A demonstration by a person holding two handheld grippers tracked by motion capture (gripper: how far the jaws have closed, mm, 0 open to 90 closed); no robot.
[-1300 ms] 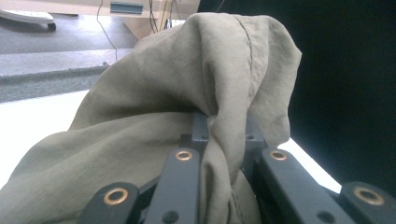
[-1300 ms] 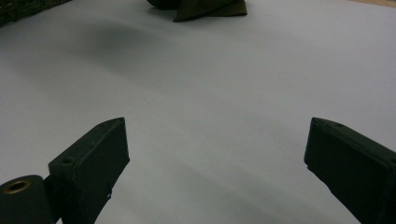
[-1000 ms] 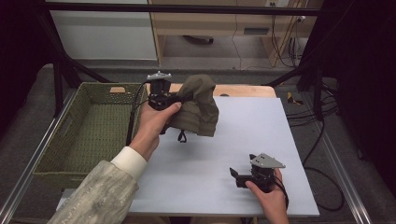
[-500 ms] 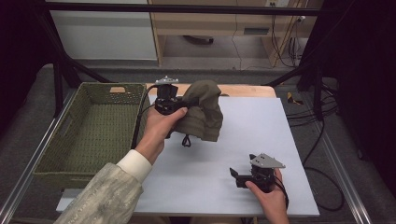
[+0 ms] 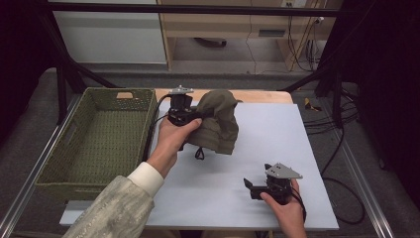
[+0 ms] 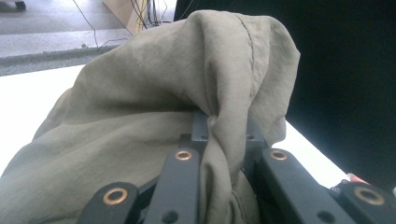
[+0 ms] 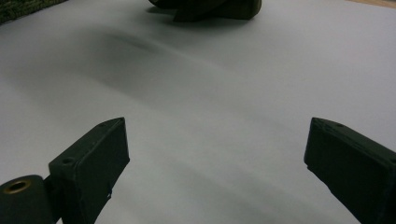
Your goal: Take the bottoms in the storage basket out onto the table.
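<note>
An olive-green cloth garment hangs bunched above the far middle of the white table, its lower edge touching the surface, and a dark cord loop dangles below it. My left gripper is shut on a fold near its top. In the left gripper view that fold is pinched between the black jaws of my left gripper. My right gripper rests low at the near right, and its jaws stand open with nothing between them. In the right gripper view, my right gripper faces bare table, with the garment far ahead.
A woven green basket stands along the left side of the table, its near wall beside my left forearm. A wooden strip borders the table's far edge. Cables hang off the right side.
My left hand has shifted slightly to the right and nearer with the garment, away from the basket. The right hand has stayed still.
</note>
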